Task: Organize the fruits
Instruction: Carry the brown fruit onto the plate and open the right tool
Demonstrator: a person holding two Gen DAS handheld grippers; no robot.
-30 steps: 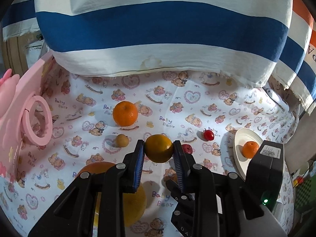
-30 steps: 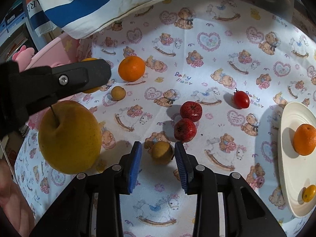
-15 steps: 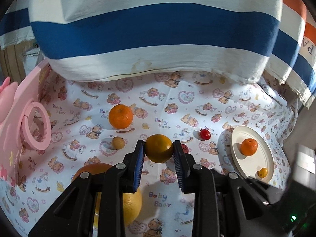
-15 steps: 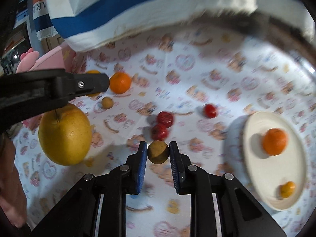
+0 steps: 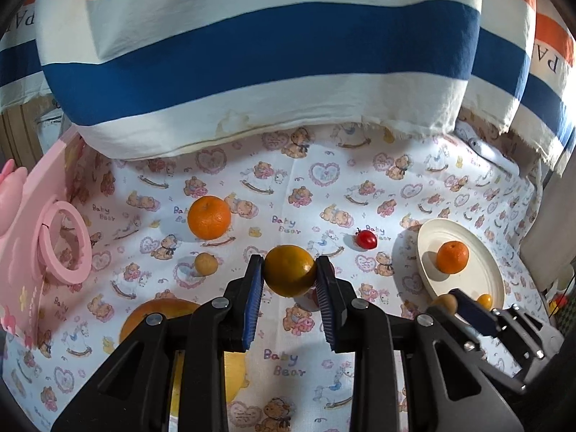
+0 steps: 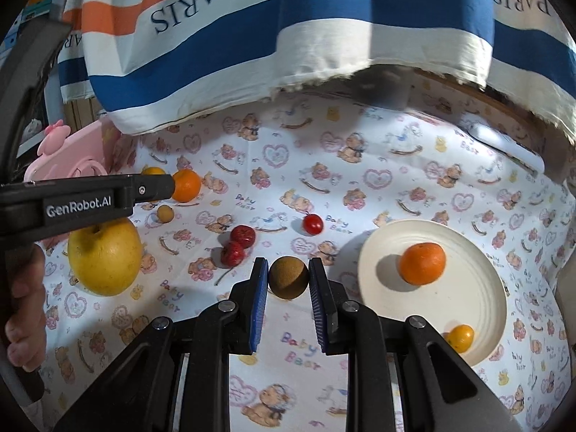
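Observation:
My left gripper (image 5: 289, 273) is shut on a dark-orange round fruit (image 5: 289, 270) and holds it above the bear-print cloth. My right gripper (image 6: 288, 280) is shut on a small brown round fruit (image 6: 288, 278), lifted off the cloth just left of the white plate (image 6: 468, 298). An orange (image 6: 422, 263) and a small yellow fruit (image 6: 458, 337) lie on that plate. On the cloth lie another orange (image 5: 209, 217), a second small brown fruit (image 5: 206, 263), a cherry tomato (image 6: 312, 224), two red fruits (image 6: 243, 235) and a big yellow pear (image 6: 104, 259).
A striped cloth printed PARIS (image 5: 252, 54) hangs over the back of the surface. A pink toy with a ring (image 5: 32, 252) stands at the left edge. A person's hand (image 6: 25, 320) shows at the left of the right wrist view.
The right gripper closed on the small brown fruit, lifted it and carried it right, toward the plate. The left gripper kept its fruit and hardly moved.

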